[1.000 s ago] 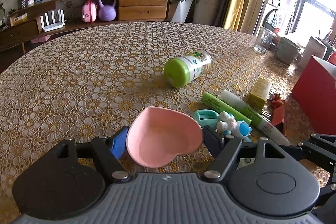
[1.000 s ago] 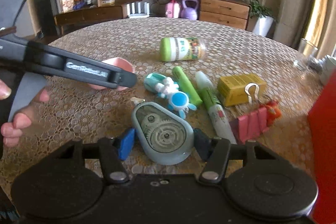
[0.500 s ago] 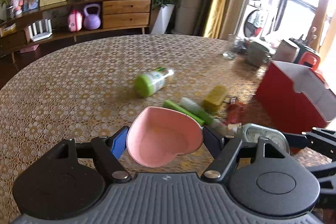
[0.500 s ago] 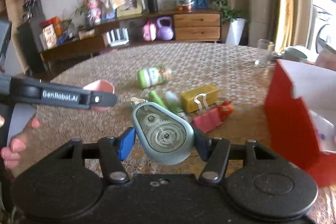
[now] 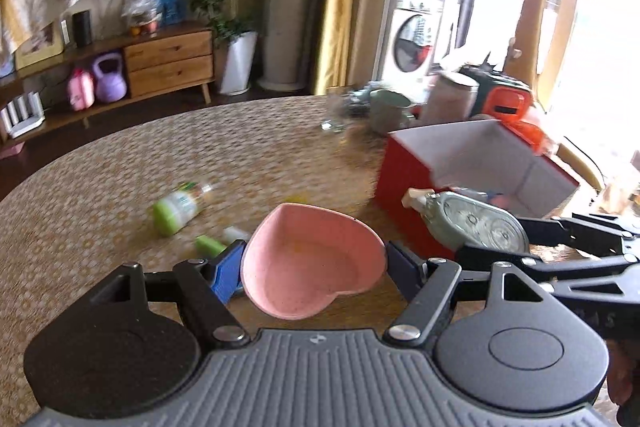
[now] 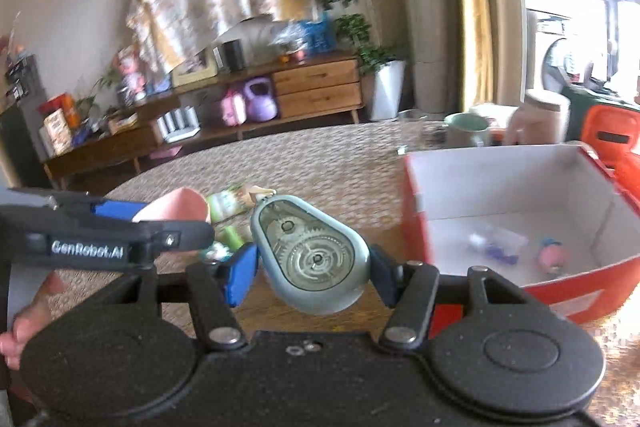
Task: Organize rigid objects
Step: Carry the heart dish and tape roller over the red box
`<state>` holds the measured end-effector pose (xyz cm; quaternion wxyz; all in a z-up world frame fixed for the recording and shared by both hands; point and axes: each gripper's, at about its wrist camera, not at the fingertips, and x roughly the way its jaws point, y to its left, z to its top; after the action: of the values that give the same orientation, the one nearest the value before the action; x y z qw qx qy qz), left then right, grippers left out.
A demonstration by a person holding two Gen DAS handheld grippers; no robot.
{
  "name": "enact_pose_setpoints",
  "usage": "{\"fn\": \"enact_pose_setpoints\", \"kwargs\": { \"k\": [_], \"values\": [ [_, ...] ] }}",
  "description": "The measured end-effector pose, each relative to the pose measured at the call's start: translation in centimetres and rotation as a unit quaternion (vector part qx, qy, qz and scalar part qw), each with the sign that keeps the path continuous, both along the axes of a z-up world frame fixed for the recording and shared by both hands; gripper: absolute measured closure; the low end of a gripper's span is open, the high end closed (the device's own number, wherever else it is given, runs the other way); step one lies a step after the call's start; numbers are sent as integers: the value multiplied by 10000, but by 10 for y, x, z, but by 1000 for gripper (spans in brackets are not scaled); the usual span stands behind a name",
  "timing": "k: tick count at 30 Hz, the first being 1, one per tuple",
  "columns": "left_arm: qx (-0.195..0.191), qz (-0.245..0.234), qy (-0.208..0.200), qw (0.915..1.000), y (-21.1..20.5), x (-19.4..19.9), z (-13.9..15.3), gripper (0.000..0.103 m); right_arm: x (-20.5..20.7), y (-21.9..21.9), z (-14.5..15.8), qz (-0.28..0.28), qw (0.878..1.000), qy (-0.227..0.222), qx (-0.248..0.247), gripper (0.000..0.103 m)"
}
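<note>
My left gripper (image 5: 314, 265) is shut on a pink heart-shaped dish (image 5: 312, 263) and holds it above the table. My right gripper (image 6: 312, 267) is shut on a grey-green correction tape dispenser (image 6: 310, 255), lifted, just left of the open red box (image 6: 500, 167). The dispenser also shows in the left wrist view (image 5: 468, 223), in front of the red box (image 5: 404, 183). The box holds a few small items (image 6: 552, 257). The left gripper with the dish (image 6: 180, 205) shows at the left of the right wrist view.
A green-capped bottle (image 5: 176, 209) lies on the patterned tablecloth (image 5: 100, 187) with green marker pens (image 5: 210, 245) nearby. A mug (image 6: 466, 129), a canister (image 6: 536, 119) and an orange bag (image 6: 608, 135) stand behind the box. A sideboard stands against the far wall.
Both grippers have lifted and swung right with their objects toward the red box. The box now fills the right of both views and its inside shows.
</note>
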<state>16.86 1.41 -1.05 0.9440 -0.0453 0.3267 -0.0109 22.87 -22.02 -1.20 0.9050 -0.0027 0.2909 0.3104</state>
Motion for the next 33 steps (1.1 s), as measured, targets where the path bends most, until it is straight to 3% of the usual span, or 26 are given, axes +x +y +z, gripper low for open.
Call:
{"fn": "enact_pose_setpoints", "kwargs": {
  "k": [8, 15, 25, 33],
  "values": [
    [75, -556, 24, 9984, -66, 30, 7, 28, 30, -55, 7, -688, 9976, -63, -46, 44],
    [179, -946, 121, 9953, -117, 70, 2, 28, 69, -92, 0, -985, 9950, 119, -121, 70],
    [492, -1231, 351, 9906, -170, 132, -16, 28, 117, -130, -31, -1407, 9885, 468, -305, 67],
    [481, -1222, 969, 9866, -192, 191, -42, 28, 128, -151, -44, -1585, 9845, 612, -442, 65]
  ]
}}
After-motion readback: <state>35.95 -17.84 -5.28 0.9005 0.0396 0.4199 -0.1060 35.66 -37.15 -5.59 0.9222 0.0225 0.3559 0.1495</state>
